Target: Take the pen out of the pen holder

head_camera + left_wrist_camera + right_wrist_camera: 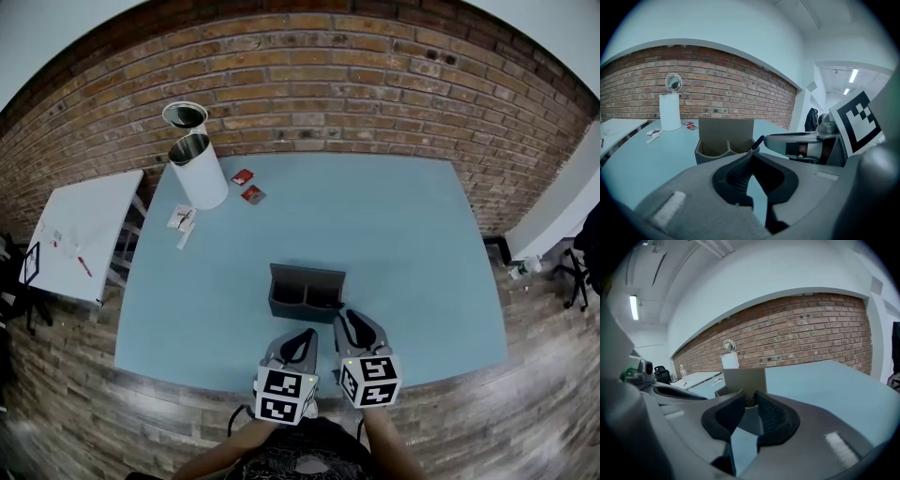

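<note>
The grey two-compartment pen holder [307, 292] stands on the blue table [394, 244] near the front edge. A black pen [758, 142] leans out of its right compartment. My left gripper [300, 341] sits just in front of the holder, its jaws shut on nothing, the tips [749, 157] meeting below the pen. My right gripper [349, 321] is beside it, close to the holder's right end. Its jaws [750, 397] stand a narrow gap apart with the holder [745, 378] showing beyond them. Nothing is held.
A white cylinder [200, 174] and a round mirror [185, 115] stand at the table's far left corner. Two red packets [248, 186] and some paper [182, 221] lie near them. A white side table [80, 234] is at the left, a brick wall [319, 84] behind.
</note>
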